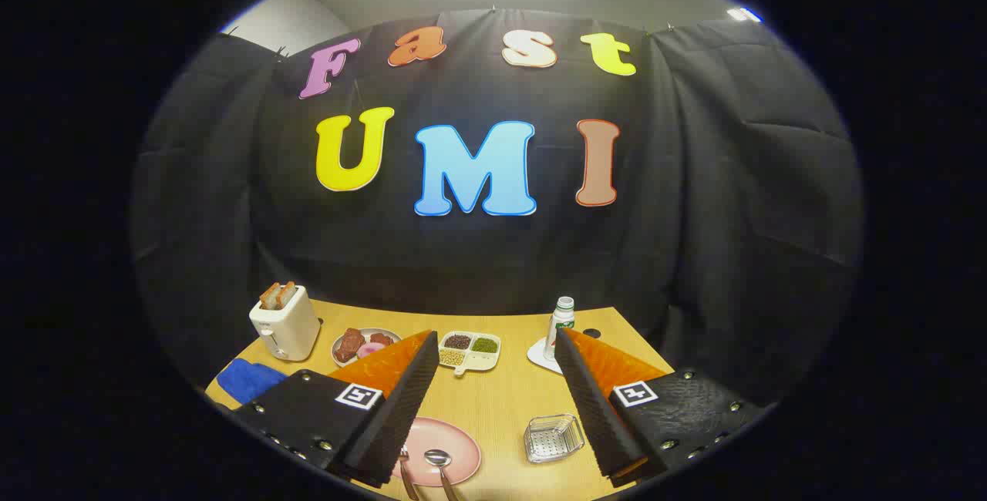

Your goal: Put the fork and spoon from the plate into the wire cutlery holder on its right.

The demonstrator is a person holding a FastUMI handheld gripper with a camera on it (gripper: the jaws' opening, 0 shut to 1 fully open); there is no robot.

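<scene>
Hand-held gripper [493, 397]: fingers spread wide apart, holding nothing, raised over the tabletop [501, 401].
Plate [463, 447]: pink, between the fingers, its near-left part hidden behind the left finger.
Spoon [438, 458]: bowl on the plate, handle cut off below.
Fork [404, 456]: beside the spoon, mostly hidden by the left finger.
Wire cutlery holder [553, 438]: right of the plate, just beside the right finger.

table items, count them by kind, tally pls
cutlery: 2, fork and spoon
dishes: 4, pink plate, snack plate, divided tray, saucer
wire holder: 1
toaster: 1
bottle: 1
blue cloth: 1
total: 10
gripper jaws open
</scene>
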